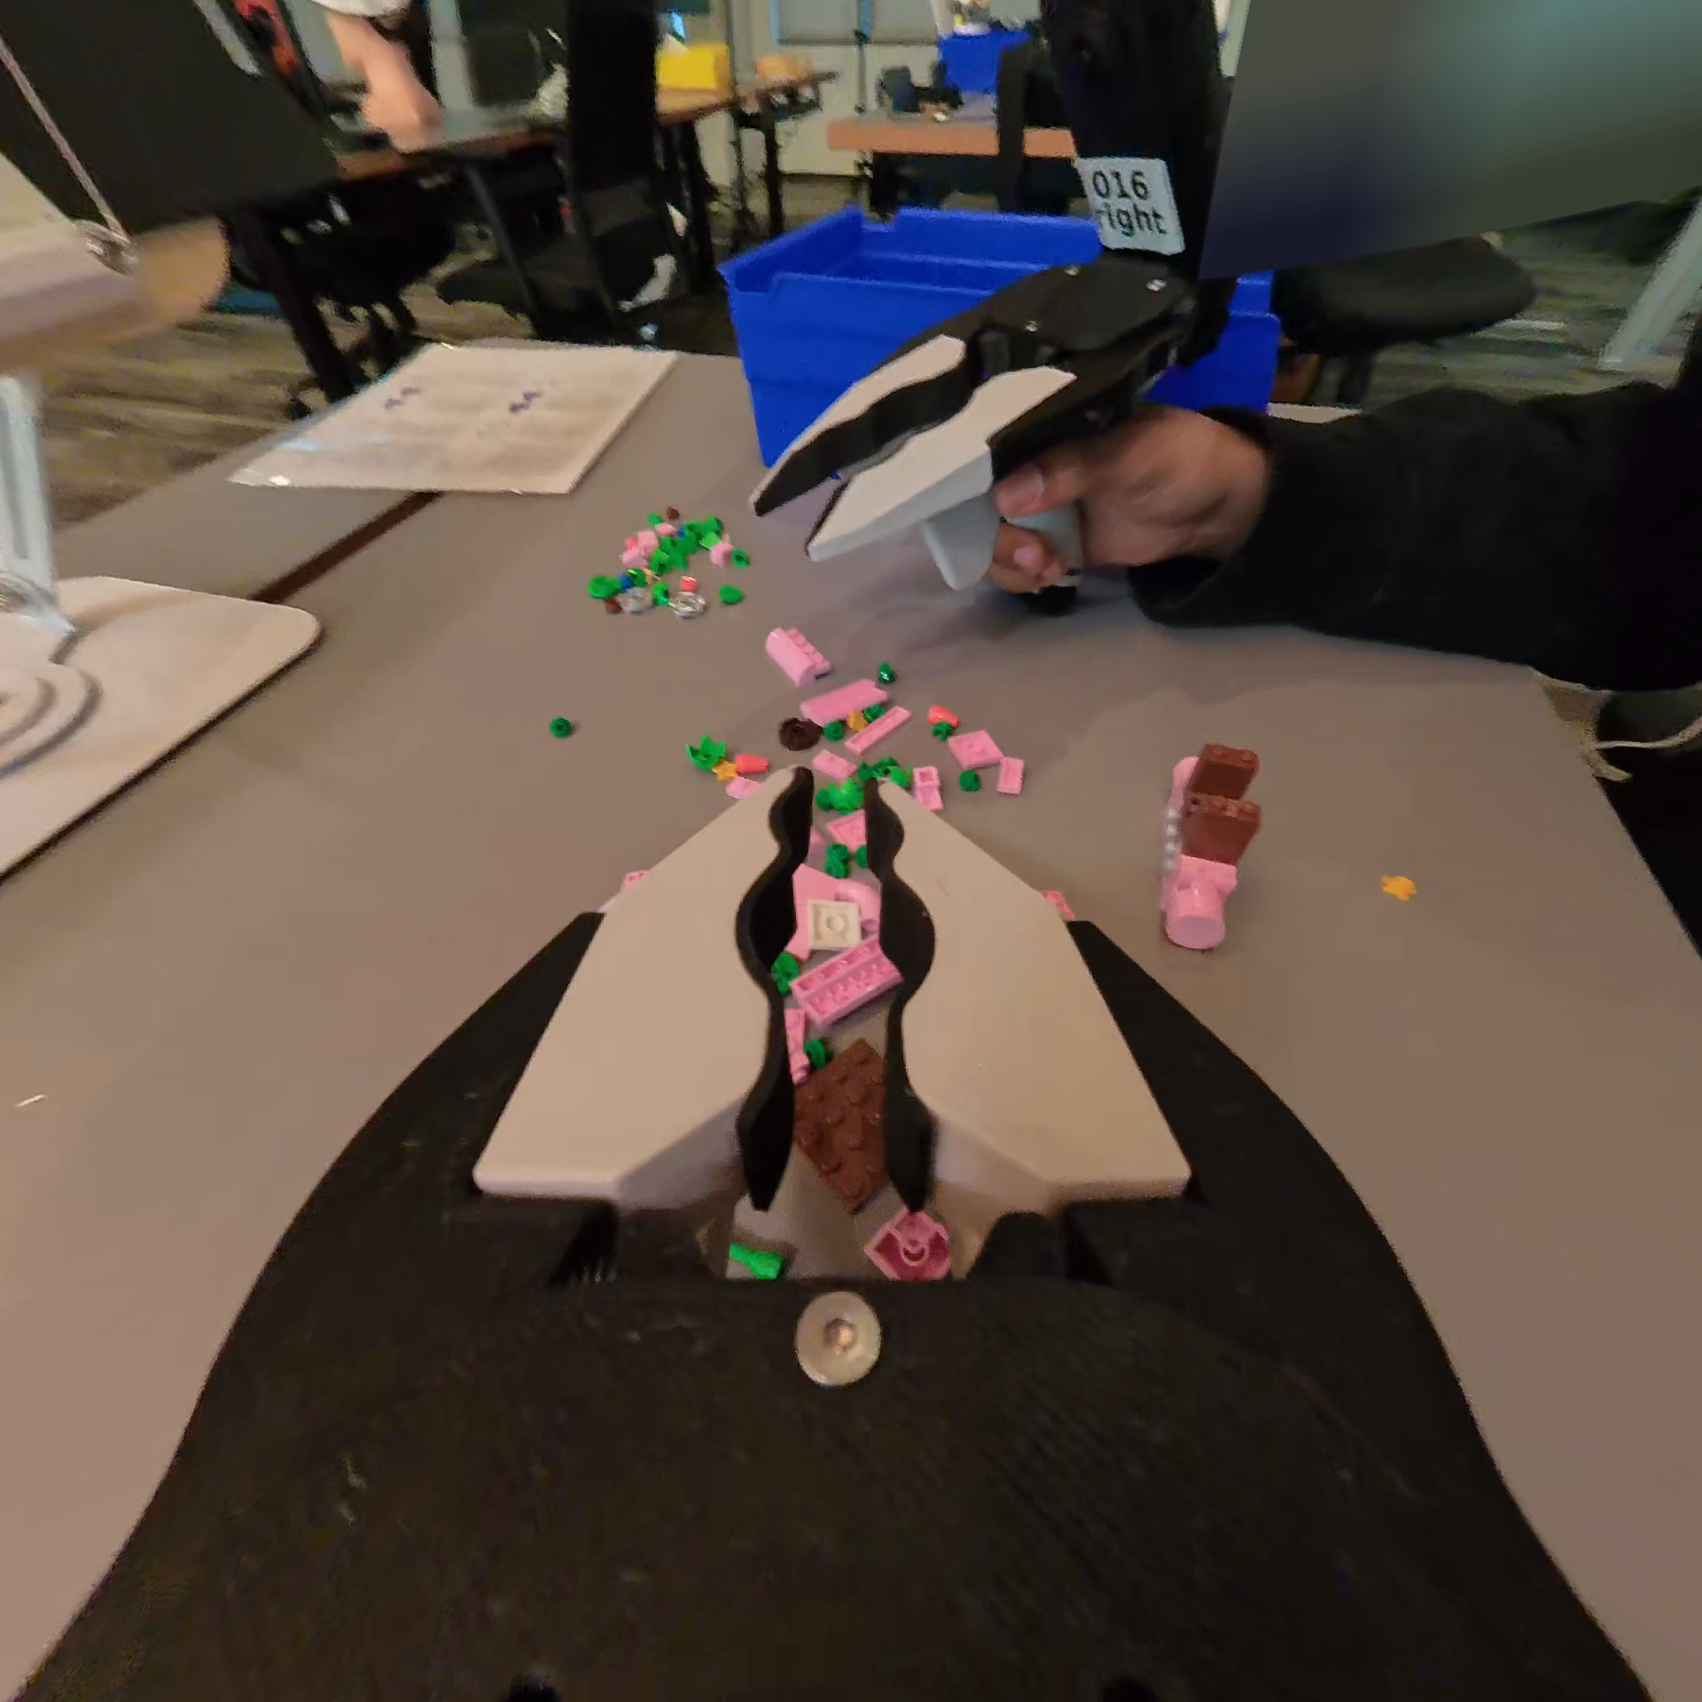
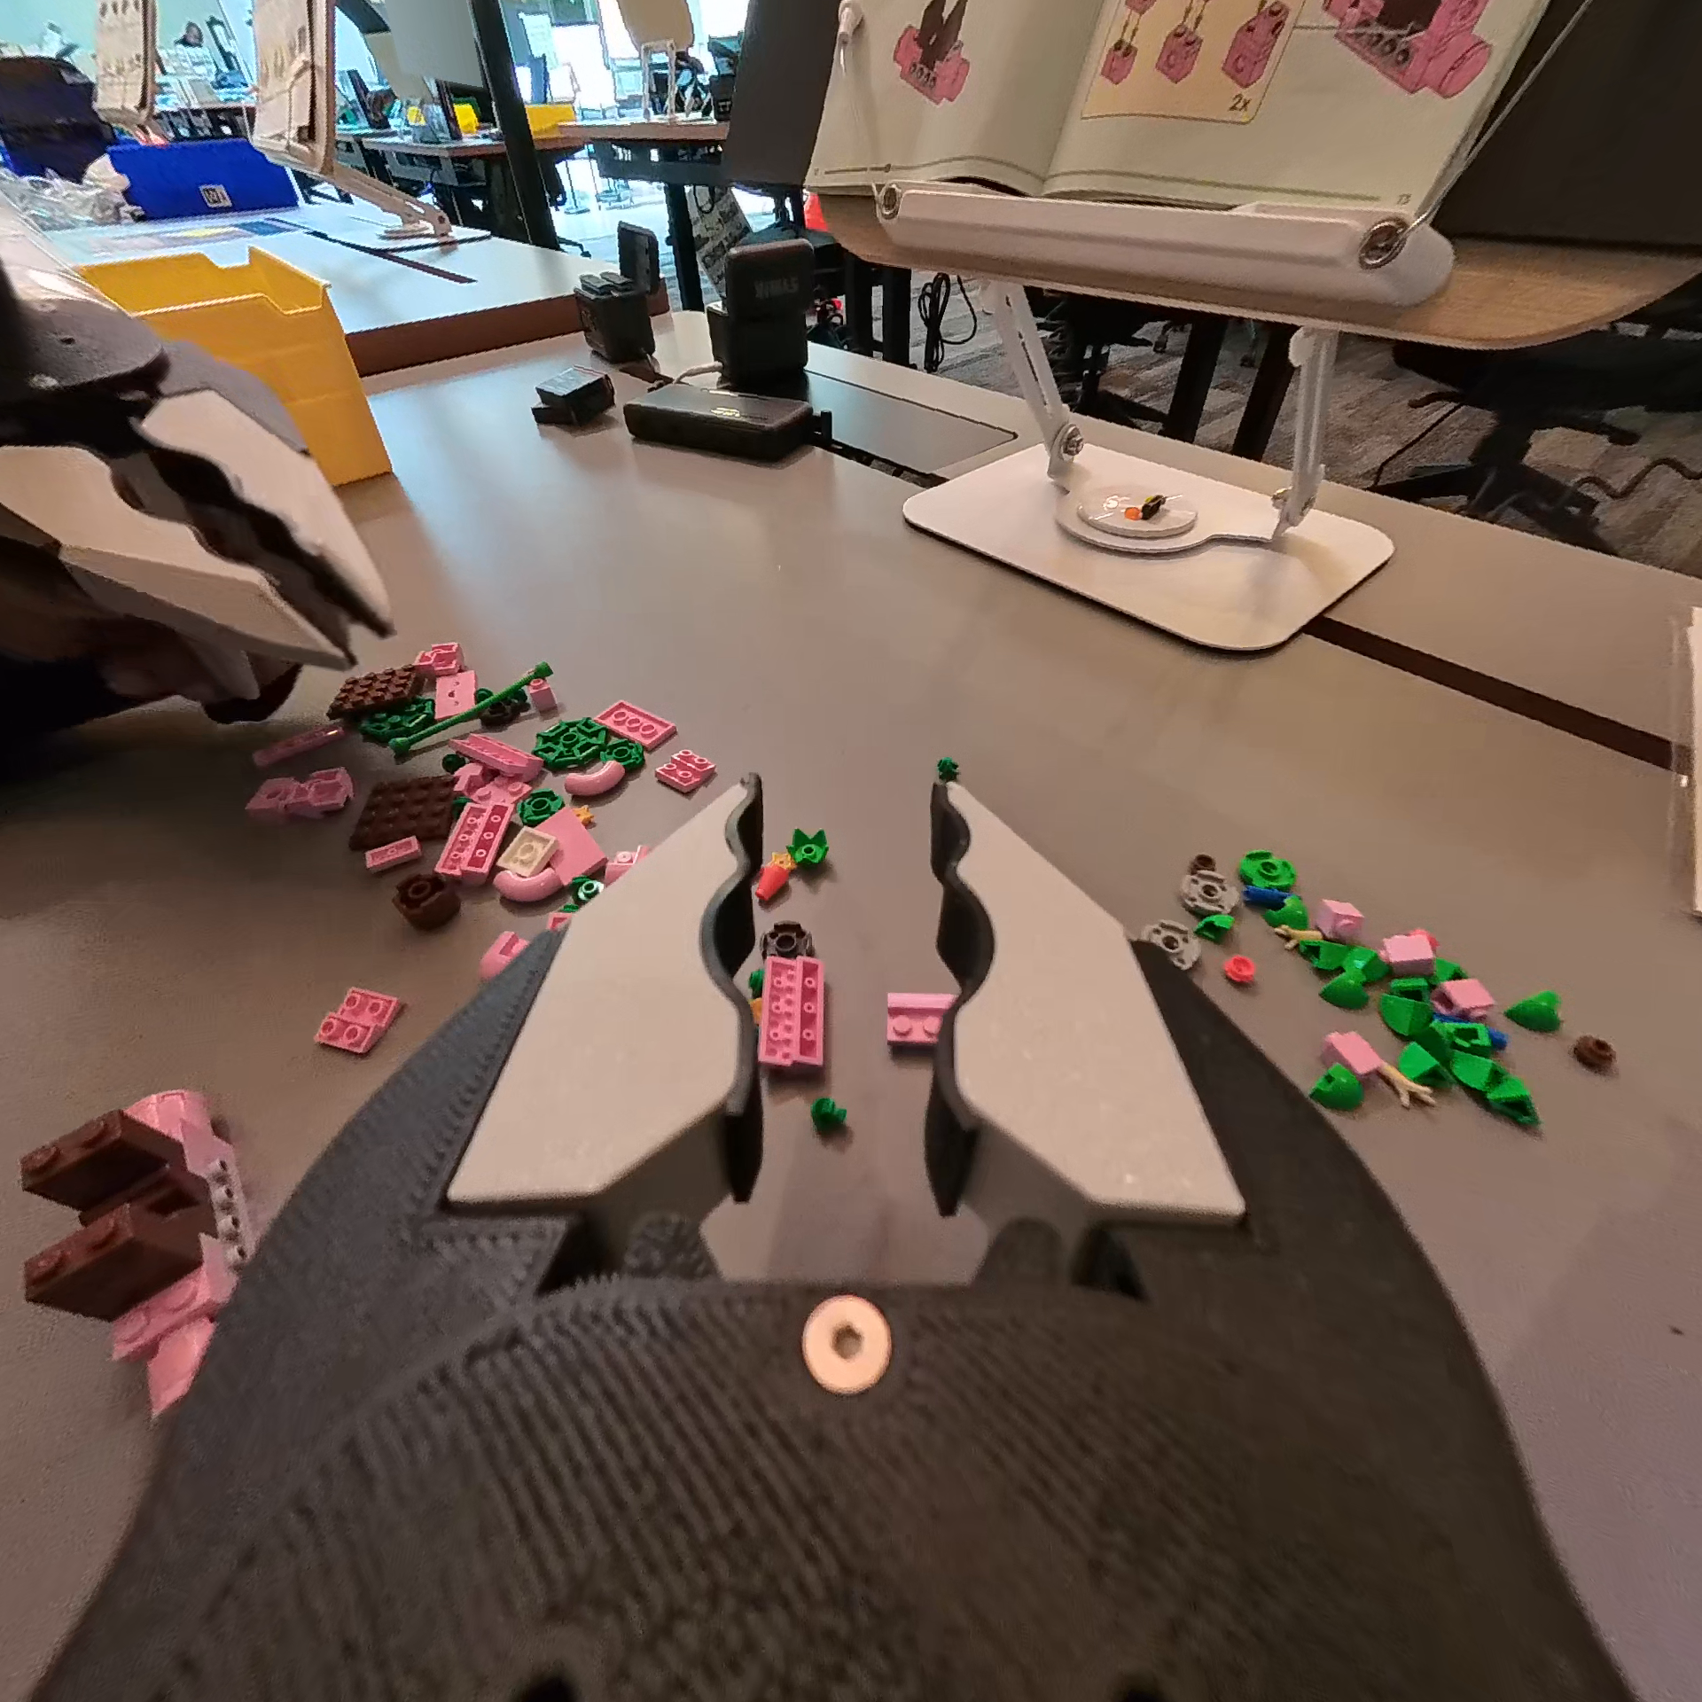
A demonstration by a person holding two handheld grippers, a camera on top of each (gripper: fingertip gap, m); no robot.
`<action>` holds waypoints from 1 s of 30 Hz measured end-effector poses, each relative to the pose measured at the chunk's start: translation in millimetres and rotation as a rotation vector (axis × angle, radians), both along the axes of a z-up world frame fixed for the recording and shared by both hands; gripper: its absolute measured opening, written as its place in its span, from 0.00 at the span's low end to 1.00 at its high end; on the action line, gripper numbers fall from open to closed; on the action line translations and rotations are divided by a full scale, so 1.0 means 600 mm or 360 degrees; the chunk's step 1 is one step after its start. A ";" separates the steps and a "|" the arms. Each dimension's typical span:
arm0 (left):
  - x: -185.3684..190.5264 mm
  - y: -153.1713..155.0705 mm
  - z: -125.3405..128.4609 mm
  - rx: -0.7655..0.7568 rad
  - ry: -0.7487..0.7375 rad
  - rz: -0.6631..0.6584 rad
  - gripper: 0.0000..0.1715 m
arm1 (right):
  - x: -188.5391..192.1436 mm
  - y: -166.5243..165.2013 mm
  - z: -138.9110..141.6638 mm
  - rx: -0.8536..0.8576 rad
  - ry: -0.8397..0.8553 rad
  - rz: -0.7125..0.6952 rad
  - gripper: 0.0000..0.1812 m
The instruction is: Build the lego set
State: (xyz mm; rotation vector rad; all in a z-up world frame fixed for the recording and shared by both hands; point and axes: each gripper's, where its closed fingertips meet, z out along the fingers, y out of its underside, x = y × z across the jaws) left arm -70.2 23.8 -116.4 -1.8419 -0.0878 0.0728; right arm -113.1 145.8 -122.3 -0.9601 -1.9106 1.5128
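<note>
At nine o'clock in the right wrist view, the left tool [image 2: 355,635] hovers over the brown-and-pink scatter, its jaws narrowed to a slim gap with nothing between them; its own camera shows loose parts lying on the surface [image 1: 322,921] beneath that gap, not pinched. Just below it sit the brown plates [image 2: 405,810] and the pink plates [image 2: 474,838]. At seven o'clock the partly built model [image 2: 138,1225], pink body with two brown bricks on it, lies on its side, apart from both tools. At centre, the right tool [image 2: 847,792] is spread wide and empty, low over a long pink plate [image 2: 792,1013] and a short pink plate [image 2: 916,1016], with a small brown round stud [image 2: 787,941] near twelve o'clock of the long plate. At three o'clock lies the green pile [image 2: 1409,1022] of leaves and small pieces. At one o'clock the open instruction booklet [image 2: 1151,83] rests on its white stand [image 2: 1160,562].

The step in hand looks like choosing the next part, with the model set aside. The next move likely calls for lowering one tool squarely over a single plate, closing on its long edges without sweeping neighbours, while the other tool steadies the model so the part can be pressed on
</note>
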 end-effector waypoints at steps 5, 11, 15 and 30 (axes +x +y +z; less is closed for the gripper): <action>-0.014 -0.001 0.003 0.0018 0.0054 0.0098 0.12 | 0.000 -0.001 -0.001 0.0005 -0.0002 0.0002 0.19; -0.012 -0.001 0.008 0.0035 0.0057 0.0095 0.11 | 0.000 -0.003 -0.003 0.0023 -0.0002 0.0005 0.19; -0.009 0.000 0.015 0.0063 0.0072 0.0098 0.10 | 0.000 -0.003 -0.003 0.0029 -0.0004 0.0006 0.19; -0.031 -0.012 0.032 0.0156 0.0044 0.0204 0.00 | -0.005 0.010 0.000 -0.0039 -0.0026 -0.0013 0.19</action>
